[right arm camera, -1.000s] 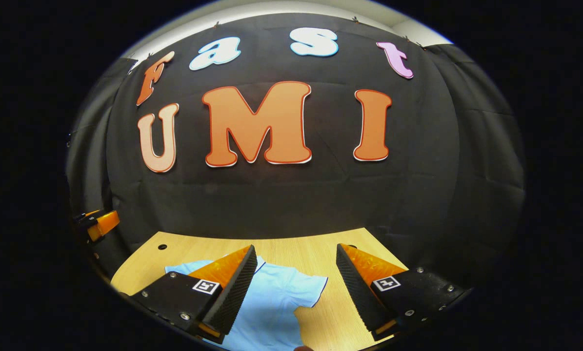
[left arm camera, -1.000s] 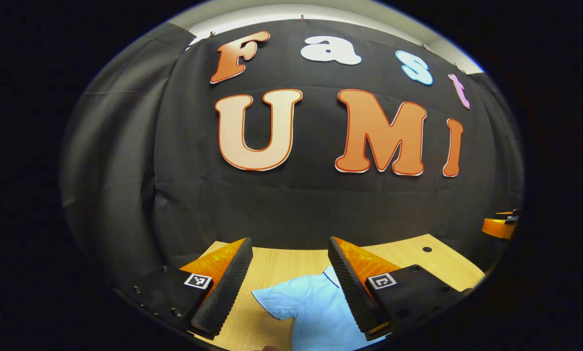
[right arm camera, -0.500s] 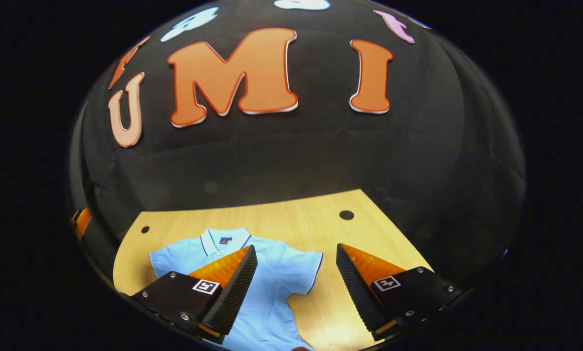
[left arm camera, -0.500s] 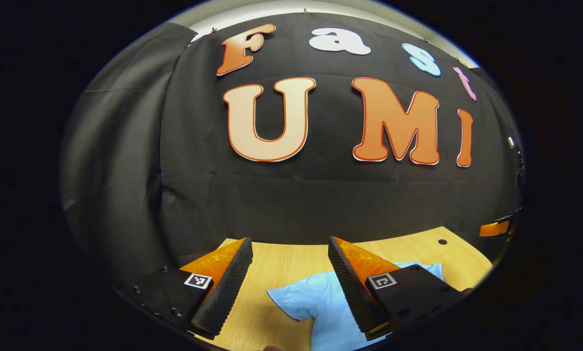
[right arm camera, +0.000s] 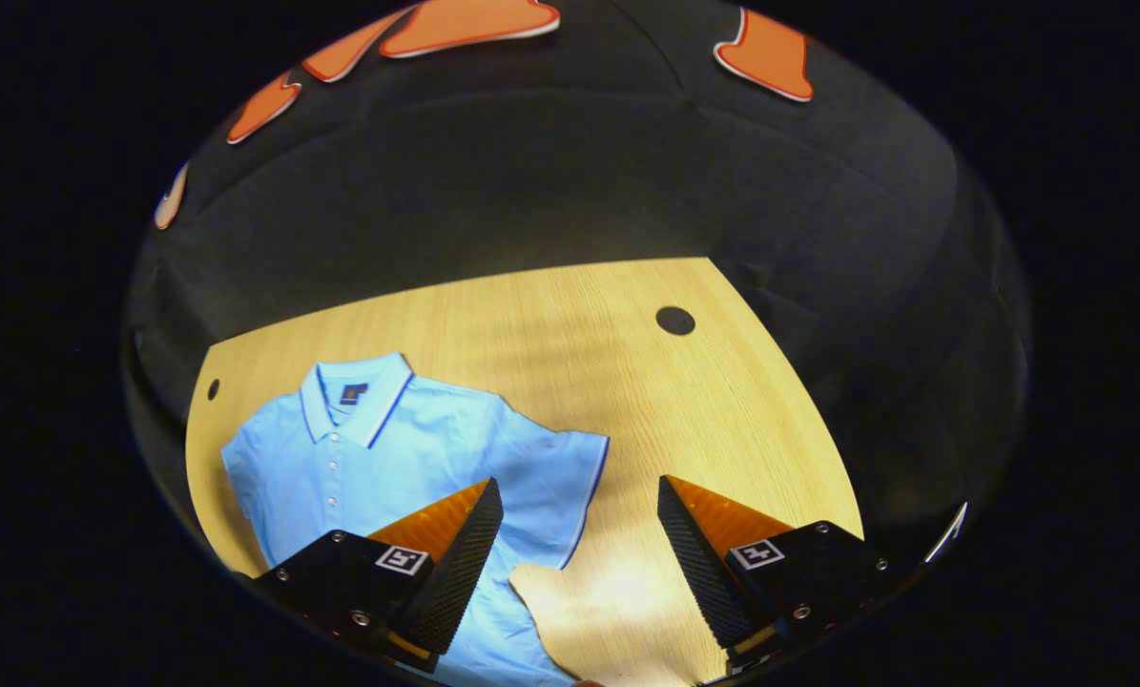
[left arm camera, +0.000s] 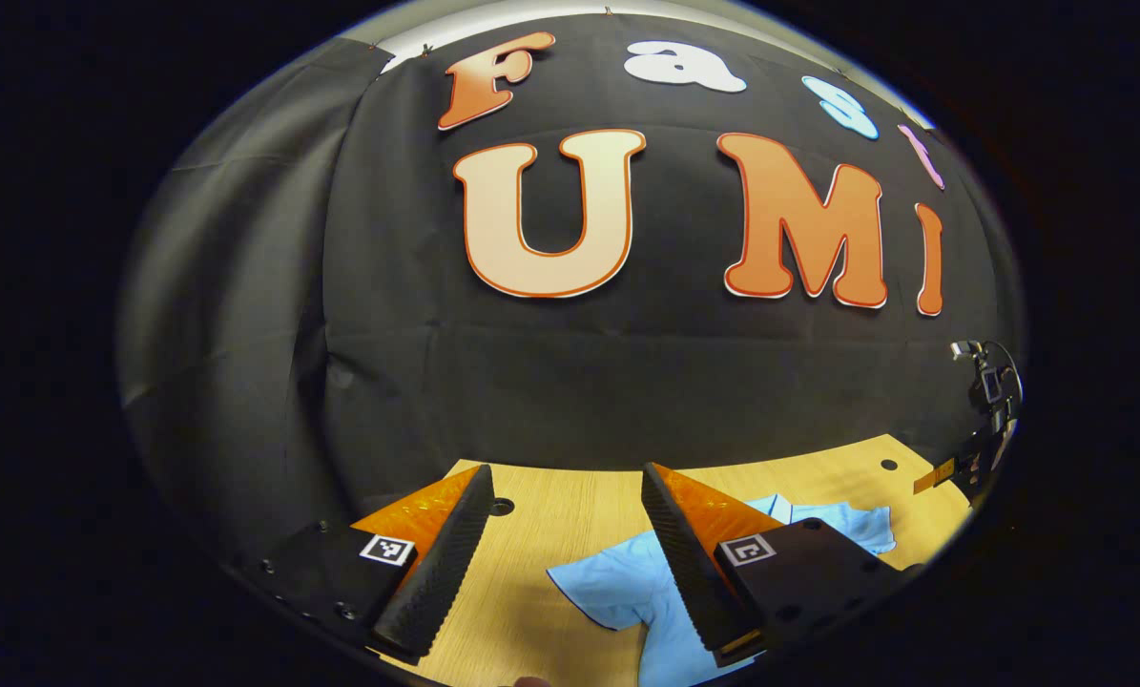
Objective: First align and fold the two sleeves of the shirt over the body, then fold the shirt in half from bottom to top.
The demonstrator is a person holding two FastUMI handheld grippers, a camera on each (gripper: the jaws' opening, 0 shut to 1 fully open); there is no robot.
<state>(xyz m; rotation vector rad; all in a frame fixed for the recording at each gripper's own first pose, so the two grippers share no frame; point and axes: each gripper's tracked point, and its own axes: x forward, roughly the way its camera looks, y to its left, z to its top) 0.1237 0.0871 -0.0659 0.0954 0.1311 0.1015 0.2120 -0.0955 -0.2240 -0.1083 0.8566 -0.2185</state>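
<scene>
Right gripper view looks down at a light blue polo shirt (right arm camera: 379, 458) lying flat and face up on the wooden table (right arm camera: 627, 382). Collar (right arm camera: 355, 396) points toward the far wall, buttons run down the front, and thin dark piping edges the collar and sleeve hems. Both short sleeves are spread out to the sides, nothing folded over the body so far. The near sleeve (right arm camera: 560, 487) sticks out into the space between this gripper's fingers. The right gripper (right arm camera: 579, 558) hangs above the table with its jaws spread wide and nothing between them but bare wood and the sleeve edge below; I can't tell for sure how high off the cloth it is. One dark round hole (right arm camera: 674, 321) sits in the tabletop beyond the shirt, and a smaller one (right arm camera: 213, 388) sits near the far left corner.

Left gripper view is tilted up more, so you mostly get the black cloth wall (left arm camera: 550, 382) and a strip of table (left arm camera: 550, 534) at the bottom. The left gripper (left arm camera: 565, 563) is also wide open and holding nothing. The shirt (left arm camera: 617, 592) shows as a blue patch with one sleeve (left arm camera: 589, 587) poking out between the fingers, the rest partly hidden behind the right-hand finger. Way off at the right edge you can just make out the other gripper (left arm camera: 975, 458).
</scene>
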